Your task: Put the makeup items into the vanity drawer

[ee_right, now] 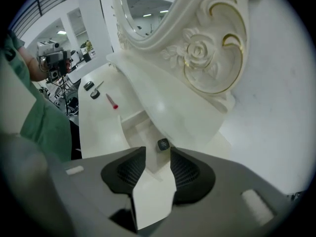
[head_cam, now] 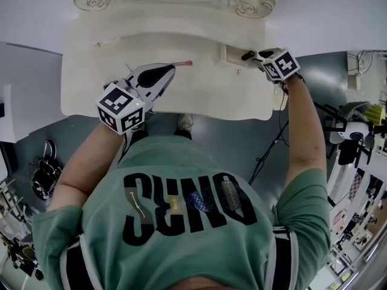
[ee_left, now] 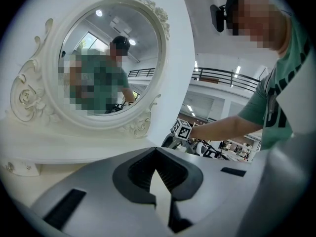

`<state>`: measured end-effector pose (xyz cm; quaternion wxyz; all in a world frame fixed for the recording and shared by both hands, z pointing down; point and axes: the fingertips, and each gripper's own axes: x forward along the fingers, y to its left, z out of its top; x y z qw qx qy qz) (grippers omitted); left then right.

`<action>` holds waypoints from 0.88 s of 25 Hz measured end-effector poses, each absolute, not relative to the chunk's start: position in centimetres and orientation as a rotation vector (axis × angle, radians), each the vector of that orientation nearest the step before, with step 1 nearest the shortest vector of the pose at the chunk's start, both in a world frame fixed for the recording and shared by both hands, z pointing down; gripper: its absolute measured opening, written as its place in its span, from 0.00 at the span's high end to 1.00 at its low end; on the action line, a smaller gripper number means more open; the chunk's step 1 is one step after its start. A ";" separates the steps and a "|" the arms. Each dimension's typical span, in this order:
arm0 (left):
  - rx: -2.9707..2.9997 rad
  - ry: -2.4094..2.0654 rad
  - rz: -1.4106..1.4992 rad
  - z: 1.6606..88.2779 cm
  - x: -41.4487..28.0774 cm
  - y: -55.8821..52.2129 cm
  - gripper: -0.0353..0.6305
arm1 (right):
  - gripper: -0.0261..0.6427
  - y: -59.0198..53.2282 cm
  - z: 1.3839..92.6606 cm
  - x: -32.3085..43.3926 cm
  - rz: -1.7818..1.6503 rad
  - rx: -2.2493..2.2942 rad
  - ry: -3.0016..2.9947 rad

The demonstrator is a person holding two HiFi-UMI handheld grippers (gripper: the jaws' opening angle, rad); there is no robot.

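- Right claw (ee_right: 157,154): the jaws are set wide apart and point steeply down into the open vanity drawer (ee_right: 140,128). Nothing is gripped, and neither pad presses on anything.
- Small dark square makeup item (ee_right: 163,144): it lies on the drawer floor, just beyond my right fingertips and in line with the gap between them. It is clear of both pads.
- Vanity drawer: it stands open at the right end of the vanity top (head_cam: 199,95), close against the base of the mirror frame. Its inside is the same cream colour as the top. The dark square item is the only thing I can make out in it.
- Left claw (ee_left: 156,156): the jaws are closed with the tips meeting, and nothing sits between them. I hold it close to level above the left half of the vanity top, facing the oval mirror (ee_left: 103,58).
- Red-tipped pencil (head_cam: 183,63): it lies flat on the vanity top, outside the drawer. In the head view it is just ahead of my left claw's tips and well apart from the right claw.
- Dark round item (ee_right: 88,85) and thin light-coloured tool (ee_right: 98,88): they lie close together near the far left end of the vanity top, outside the drawer. Both are too small to identify further.
- Arms: my right arm reaches straight out to the drawer, and my left forearm is bent in over the table's front edge.
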<state>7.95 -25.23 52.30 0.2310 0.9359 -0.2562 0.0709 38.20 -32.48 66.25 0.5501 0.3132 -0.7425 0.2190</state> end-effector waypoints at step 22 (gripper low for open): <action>2.689 -0.902 -0.037 40.1 -3.0 -20.3 0.94 | 0.94 -17.6 42.6 16.8 0.472 1.198 -2.908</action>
